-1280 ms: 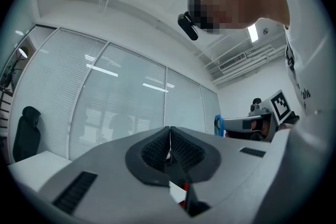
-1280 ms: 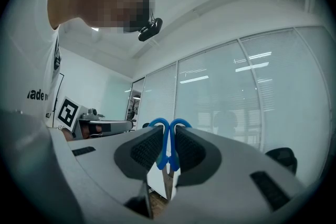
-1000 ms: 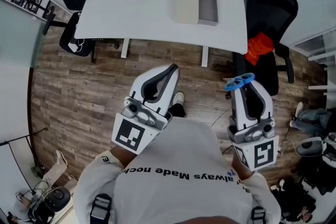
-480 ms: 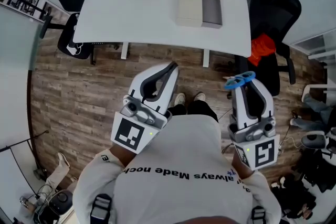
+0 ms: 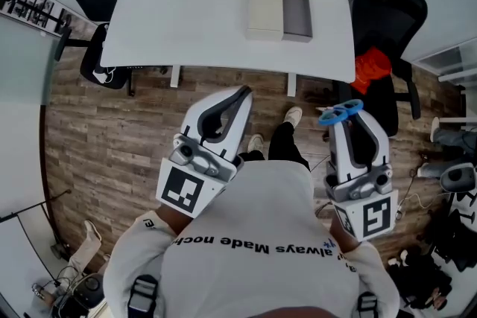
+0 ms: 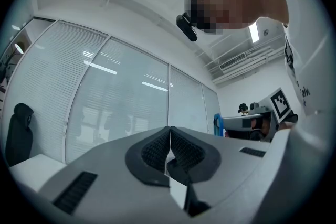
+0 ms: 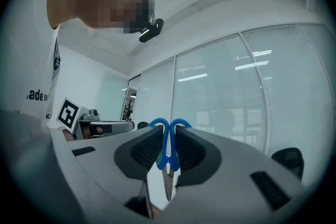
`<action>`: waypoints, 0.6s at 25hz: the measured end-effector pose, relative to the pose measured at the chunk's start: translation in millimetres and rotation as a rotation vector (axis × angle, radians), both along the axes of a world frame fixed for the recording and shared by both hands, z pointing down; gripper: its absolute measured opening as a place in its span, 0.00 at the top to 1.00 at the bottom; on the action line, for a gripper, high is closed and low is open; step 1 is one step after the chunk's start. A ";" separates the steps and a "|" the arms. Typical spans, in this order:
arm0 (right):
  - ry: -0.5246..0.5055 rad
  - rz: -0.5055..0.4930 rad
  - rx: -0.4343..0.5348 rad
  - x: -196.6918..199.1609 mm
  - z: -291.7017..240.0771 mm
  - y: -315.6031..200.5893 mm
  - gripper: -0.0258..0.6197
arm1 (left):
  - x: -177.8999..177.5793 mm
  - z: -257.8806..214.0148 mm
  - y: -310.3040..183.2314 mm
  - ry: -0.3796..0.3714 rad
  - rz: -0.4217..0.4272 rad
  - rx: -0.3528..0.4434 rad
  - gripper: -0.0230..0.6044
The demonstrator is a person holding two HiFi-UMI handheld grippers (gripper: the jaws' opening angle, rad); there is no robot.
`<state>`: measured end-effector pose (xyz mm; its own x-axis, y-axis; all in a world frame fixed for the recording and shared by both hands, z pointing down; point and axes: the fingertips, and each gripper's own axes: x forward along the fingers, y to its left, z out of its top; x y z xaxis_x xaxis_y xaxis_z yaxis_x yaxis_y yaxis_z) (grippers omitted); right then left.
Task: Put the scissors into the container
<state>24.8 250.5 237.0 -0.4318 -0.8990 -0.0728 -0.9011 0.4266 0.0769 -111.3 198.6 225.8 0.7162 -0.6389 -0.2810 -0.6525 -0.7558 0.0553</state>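
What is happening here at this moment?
A person stands back from the white table with a tool in each hand. The right tool is shut on blue-handled scissors; the left tool is shut with nothing in it. The grey container lies on the table, and the scissors are not yet in it.

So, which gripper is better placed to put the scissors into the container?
The right. The right gripper clamps the blue scissors, and the container lies on the right part of the table, more to its side. The left gripper is shut on nothing.
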 end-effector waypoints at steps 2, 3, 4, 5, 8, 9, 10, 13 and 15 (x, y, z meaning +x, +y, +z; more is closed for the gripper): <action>-0.002 0.003 0.005 6.5 -1.1 -5.5 0.84 | 6.3 1.4 -7.6 0.000 0.002 -0.004 0.93; -0.003 0.006 0.007 9.9 -1.8 -8.4 0.84 | 9.8 2.2 -11.3 0.000 0.004 -0.008 0.93; -0.003 0.008 0.008 13.3 -2.4 -11.6 0.84 | 13.5 2.6 -14.8 0.000 0.007 -0.011 0.93; -0.003 0.009 0.009 16.4 -2.7 -15.0 0.84 | 17.2 2.7 -17.9 -0.001 0.010 -0.012 0.93; 0.000 0.010 0.007 24.8 -2.2 -25.2 0.84 | 28.4 1.7 -26.7 -0.008 0.022 -0.007 0.93; 0.001 0.010 0.005 27.4 -1.5 -28.8 0.84 | 31.7 1.4 -30.1 -0.009 0.024 -0.006 0.93; 0.001 0.010 0.004 30.1 -0.9 -32.7 0.84 | 34.8 1.0 -33.8 -0.009 0.025 -0.005 0.93; -0.006 0.009 0.001 39.8 -0.3 -45.3 0.84 | 45.2 0.1 -45.8 -0.012 0.028 -0.003 0.93; -0.007 0.011 0.001 47.1 -1.2 -54.4 0.84 | 52.3 -0.8 -54.8 -0.013 0.030 -0.004 0.93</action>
